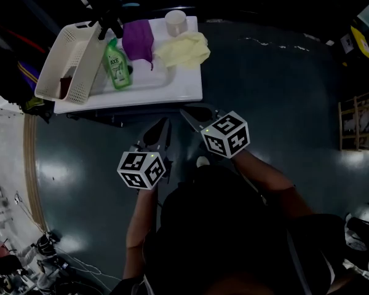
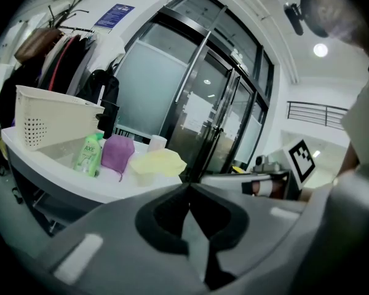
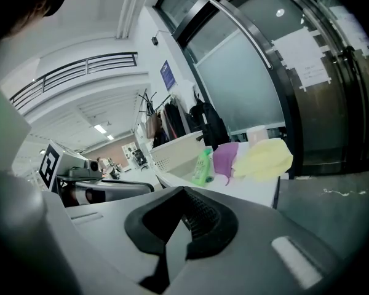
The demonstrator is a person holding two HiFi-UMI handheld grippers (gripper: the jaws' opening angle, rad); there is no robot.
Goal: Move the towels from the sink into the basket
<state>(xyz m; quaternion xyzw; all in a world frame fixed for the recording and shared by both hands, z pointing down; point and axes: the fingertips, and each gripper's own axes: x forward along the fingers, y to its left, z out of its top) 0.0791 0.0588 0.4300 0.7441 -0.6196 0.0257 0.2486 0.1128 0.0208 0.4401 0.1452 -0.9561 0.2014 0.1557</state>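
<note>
- Right gripper (image 1: 195, 114) is staying empty, jaws pressed together with nothing between them, hanging over the dark floor (image 1: 270, 78) and pointing at the far left.
- Left gripper (image 1: 158, 133) is sitting just beside it on the left and slightly nearer. Its jaws are also closed on nothing.
- Both are hovering apart from the sink (image 1: 172, 91), short of its near rim. Neither is touching anything.
- Yellow towel (image 1: 183, 48) is lying bunched at the sink's right end, partly over the rim, and spreading mostly left to right. It is lying far and a little left of the right gripper, so I am judging the right hand to be the nearer one for it.
- Purple towel (image 1: 138, 40) is sitting just left of the yellow one in the sink's far part, with its long axis running near to far. It is lying roughly straight ahead of the left gripper.
- Green bottle (image 1: 115, 63) is standing in the sink just left of the purple towel, between the towels and the basket.
- Basket (image 1: 55, 54) is resting at the sink's left end, so any towel will be needing a leftward carry past the bottle.
- Both towels are waiting outside the basket, so the task is looking not yet begun.
</note>
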